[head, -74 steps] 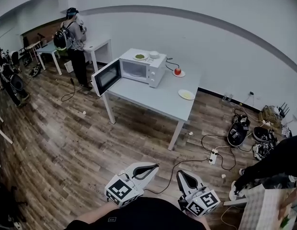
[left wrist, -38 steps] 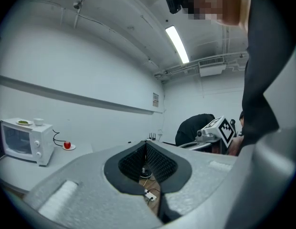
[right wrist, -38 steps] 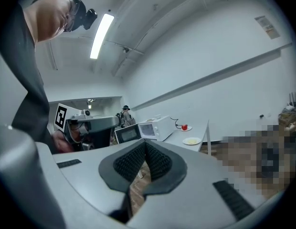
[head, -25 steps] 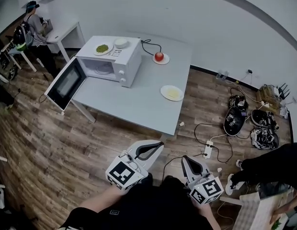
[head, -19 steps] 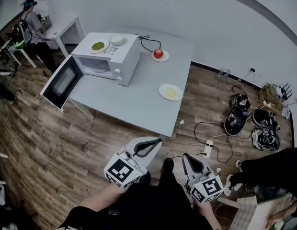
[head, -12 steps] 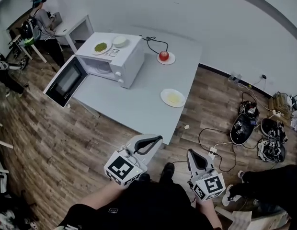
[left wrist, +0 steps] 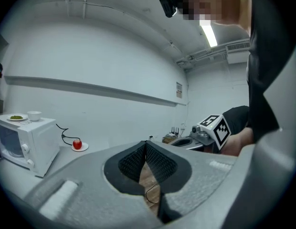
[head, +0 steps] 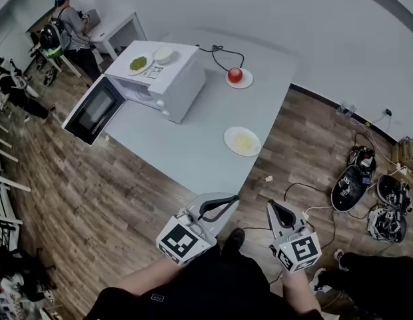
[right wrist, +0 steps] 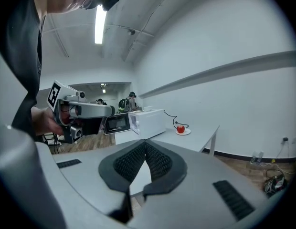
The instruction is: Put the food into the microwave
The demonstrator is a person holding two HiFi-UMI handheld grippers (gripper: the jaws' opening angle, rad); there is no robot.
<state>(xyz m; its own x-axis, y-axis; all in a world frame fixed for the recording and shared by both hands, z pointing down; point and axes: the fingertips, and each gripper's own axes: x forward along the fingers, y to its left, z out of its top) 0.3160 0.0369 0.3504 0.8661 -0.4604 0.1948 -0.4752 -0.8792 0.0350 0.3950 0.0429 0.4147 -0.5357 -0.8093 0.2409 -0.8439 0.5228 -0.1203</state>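
A white microwave [head: 163,79] stands on the grey table [head: 193,145] with its door [head: 93,112] swung open to the left. On its top lie a plate of green food [head: 138,63] and a white bowl [head: 164,54]. A red apple on a saucer [head: 235,75] sits at the table's far side, and a plate of pale yellow food [head: 242,141] lies nearer me. My left gripper [head: 223,202] and right gripper [head: 276,210] hang short of the table's near edge, both shut and empty. The left gripper view shows the microwave [left wrist: 21,140] and apple [left wrist: 77,144]; the right gripper view shows the microwave [right wrist: 148,120] and apple [right wrist: 180,128].
A person with a backpack [head: 63,22] stands by a second white table [head: 116,25] at the far left. Cables, a power strip and dark bags [head: 356,179] lie on the wooden floor to the right. A black cord [head: 216,51] runs behind the microwave.
The table and microwave have drawn nearer in the head view as I walked up to them. Both grippers have stayed shut and low in front of me.
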